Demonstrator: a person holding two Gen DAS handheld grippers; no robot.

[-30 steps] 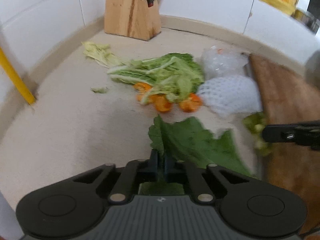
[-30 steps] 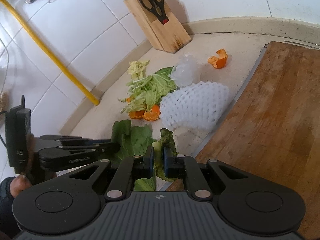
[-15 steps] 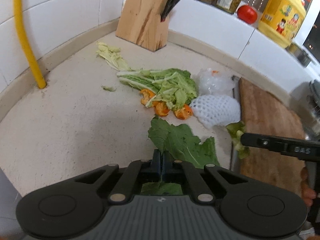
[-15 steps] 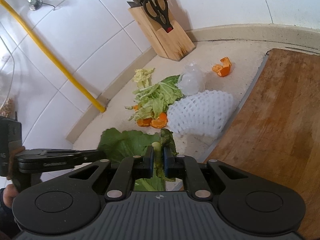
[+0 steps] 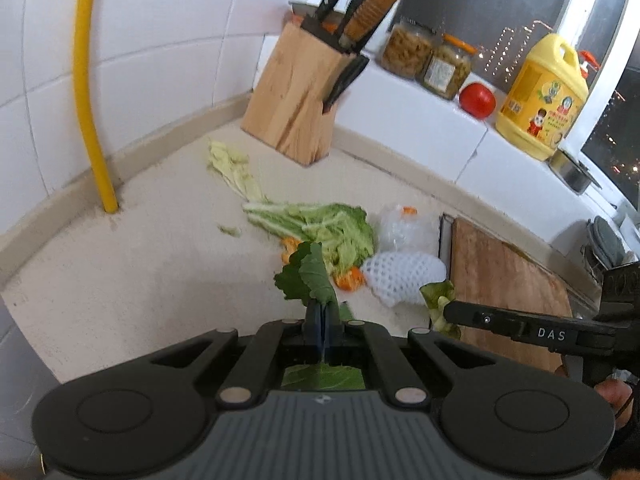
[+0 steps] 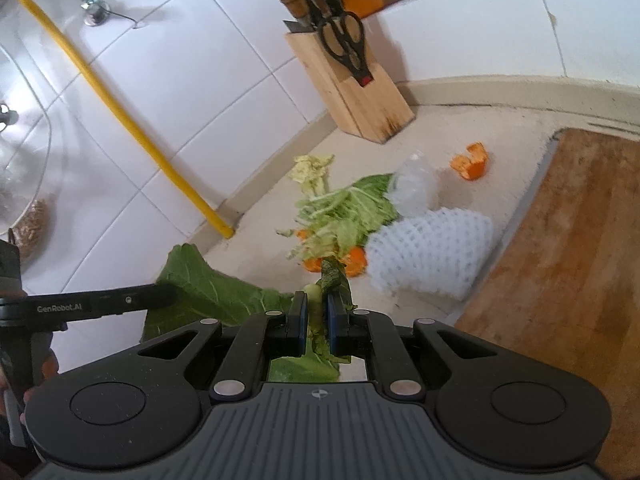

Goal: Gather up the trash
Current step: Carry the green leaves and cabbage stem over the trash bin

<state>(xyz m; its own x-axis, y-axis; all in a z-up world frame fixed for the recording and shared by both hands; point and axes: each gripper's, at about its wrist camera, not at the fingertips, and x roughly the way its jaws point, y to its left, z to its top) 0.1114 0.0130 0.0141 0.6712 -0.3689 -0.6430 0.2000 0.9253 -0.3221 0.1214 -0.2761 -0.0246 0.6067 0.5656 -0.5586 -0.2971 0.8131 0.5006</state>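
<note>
My left gripper [image 5: 322,312] is shut on a large dark green leaf [image 5: 306,278] and holds it above the counter; the leaf also shows in the right wrist view [image 6: 208,292]. My right gripper [image 6: 317,304] is shut on a small green vegetable scrap [image 6: 334,278], seen at its tip in the left wrist view [image 5: 440,300]. On the counter lie a pile of cabbage leaves [image 5: 320,226], orange peel pieces [image 6: 354,260], a white foam net [image 6: 432,250], a clear plastic wrap [image 6: 414,186] and a pale leaf [image 5: 232,166].
A wooden knife block [image 5: 300,112] stands in the back corner. A wooden cutting board [image 6: 568,248] lies to the right. A yellow pipe [image 5: 90,92] runs down the tiled wall. Jars, a tomato [image 5: 477,100] and a yellow oil jug [image 5: 540,100] stand on the ledge.
Both grippers have risen and drawn back from the pile, each with its leaf. The big leaf, which lay on the counter, now hangs in the air.
</note>
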